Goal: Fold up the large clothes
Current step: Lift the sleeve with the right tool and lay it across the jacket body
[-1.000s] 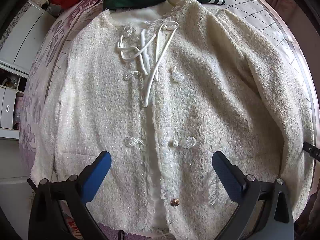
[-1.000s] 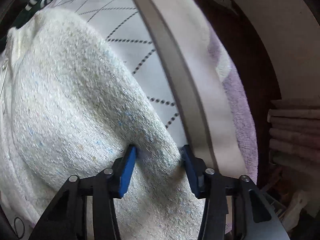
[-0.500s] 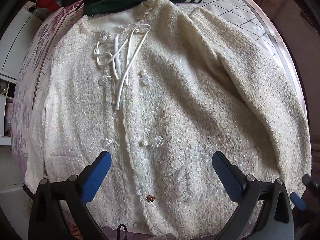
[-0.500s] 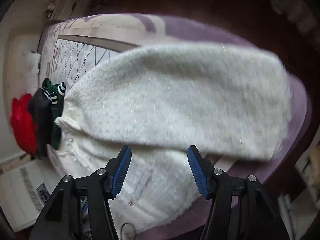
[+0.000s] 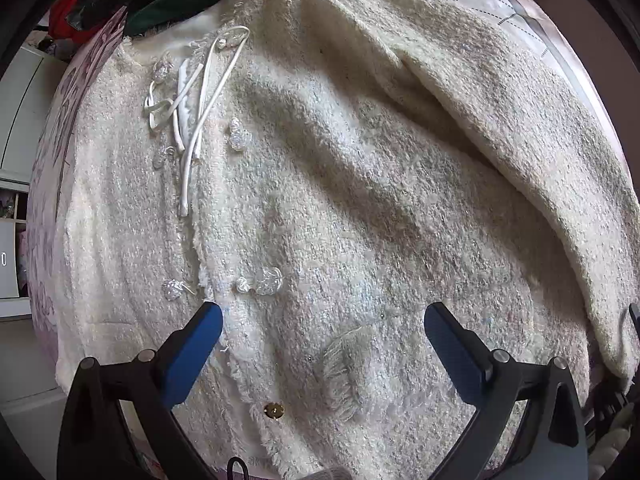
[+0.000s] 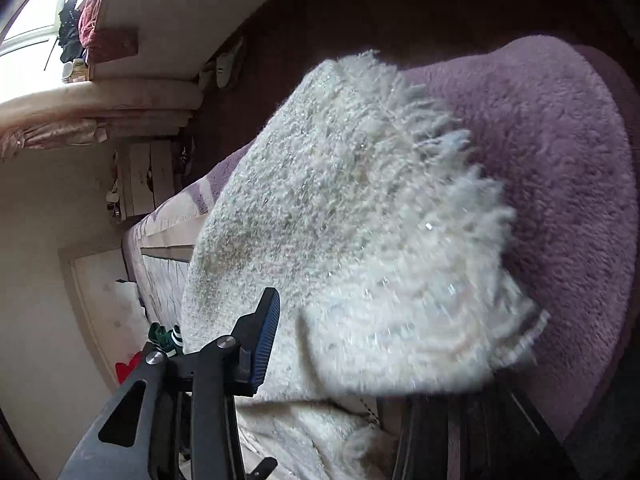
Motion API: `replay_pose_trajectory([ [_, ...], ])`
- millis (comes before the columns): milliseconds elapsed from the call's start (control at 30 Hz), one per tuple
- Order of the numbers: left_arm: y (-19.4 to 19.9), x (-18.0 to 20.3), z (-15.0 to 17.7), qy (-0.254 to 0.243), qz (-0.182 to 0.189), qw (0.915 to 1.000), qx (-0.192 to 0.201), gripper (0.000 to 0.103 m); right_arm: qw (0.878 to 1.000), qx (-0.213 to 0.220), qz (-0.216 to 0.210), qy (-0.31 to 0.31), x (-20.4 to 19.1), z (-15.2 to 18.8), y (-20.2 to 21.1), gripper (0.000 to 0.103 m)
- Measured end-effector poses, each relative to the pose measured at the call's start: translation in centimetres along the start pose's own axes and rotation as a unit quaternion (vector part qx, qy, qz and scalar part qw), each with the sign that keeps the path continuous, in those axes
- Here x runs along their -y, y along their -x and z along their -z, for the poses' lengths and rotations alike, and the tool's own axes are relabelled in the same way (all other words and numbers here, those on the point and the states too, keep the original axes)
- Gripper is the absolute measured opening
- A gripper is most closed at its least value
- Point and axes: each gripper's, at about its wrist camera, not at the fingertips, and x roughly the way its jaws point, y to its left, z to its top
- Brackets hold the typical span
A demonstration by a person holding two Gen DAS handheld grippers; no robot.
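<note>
Now my left claw (image 5: 322, 356) hangs spread above the cream jacket (image 5: 320, 200) lying flat on the bed (image 6: 560, 160); my right claw (image 6: 360, 340), jaws just closing, pinches its fringed sleeve cuff (image 6: 380, 220), lifted off the bed.

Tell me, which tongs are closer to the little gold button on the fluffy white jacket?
Left. The left tongs hover open right over the gold button near the jacket's hem. The right tongs are off at the sleeve cuff, with no button in their view.

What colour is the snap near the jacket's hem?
Gold; the snap shows best in the left wrist view.
</note>
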Motion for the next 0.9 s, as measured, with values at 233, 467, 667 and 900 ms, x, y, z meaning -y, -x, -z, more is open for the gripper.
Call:
replay_pose_trajectory([
  [233,0.1,1.4,-0.6,0.004,0.001,0.9999,0.013,0.103,0.998,0.052,0.009,0.039,-4.0,0.7,0.5,0.008],
  [467,1.4,-3.2,-2.1,0.054,0.030,0.9981,0.000,0.103,0.971,0.109,0.029,0.210,-15.0,3.0,6.0,0.007],
  [667,1.8,-12.6,-1.6,0.137,0.054,0.9890,-0.013,0.103,0.901,0.098,0.033,0.421,-28.0,13.0,5.8,0.007],
  [900,0.0,-25.1,1.5,0.242,0.056,0.9685,-0.013,0.103,0.762,-0.011,0.025,0.647,-34.8,34.8,-4.3,0.007],
])
